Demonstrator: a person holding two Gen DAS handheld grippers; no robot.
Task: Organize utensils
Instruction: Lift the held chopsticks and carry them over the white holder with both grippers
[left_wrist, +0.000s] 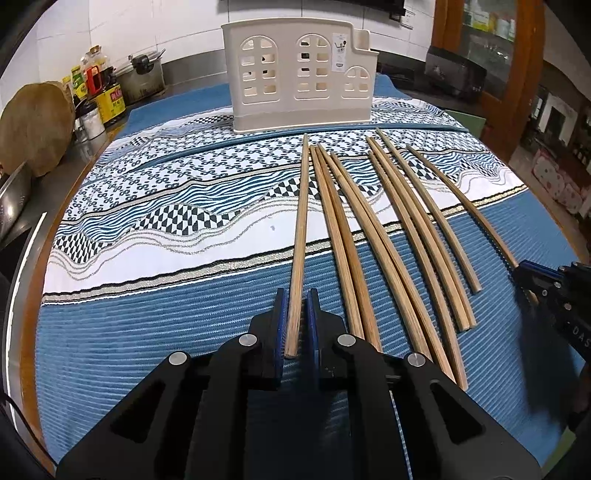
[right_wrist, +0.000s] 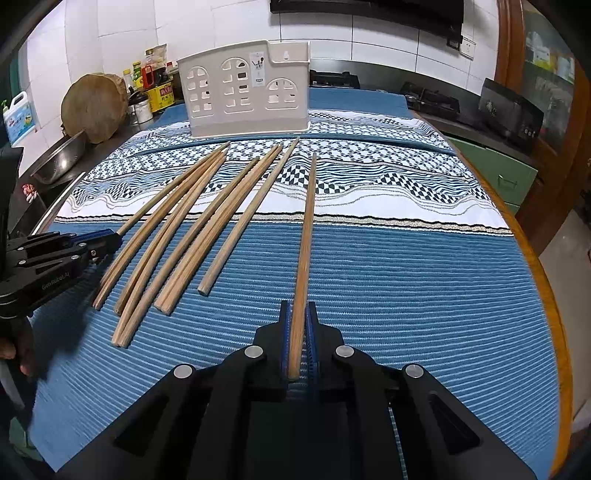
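Chopsticks are lying in a loose row on a cloth-covered table, thick ends nearest, thin tips pointing away. Closest in, the left gripper (left_wrist: 297, 295) is straddling the butt of the leftmost chopstick (left_wrist: 300, 236); a sliver of gap is showing beside each blue pad, so the jaws are nearly together around it, and whether they are gripping it cannot be told. The right gripper (right_wrist: 297, 308) is sitting the same way over the rightmost chopstick (right_wrist: 306, 236), its jaws pressing in on the wood. Between these two, the other chopsticks (right_wrist: 192, 229) are lying in touching pairs and singles, round, pale brown, with visible grain. The tablecloth (right_wrist: 406, 288) is showing ribbed blue weave near the grippers, then white bands printed with waves and checks. Beyond the tips, a cream plastic utensil holder (left_wrist: 301, 74) is standing upright, its front pierced by arched window cutouts. Farther left, sauce bottles (left_wrist: 99, 88) and a round wooden chopping block (left_wrist: 35, 127) are standing against a white tiled wall.
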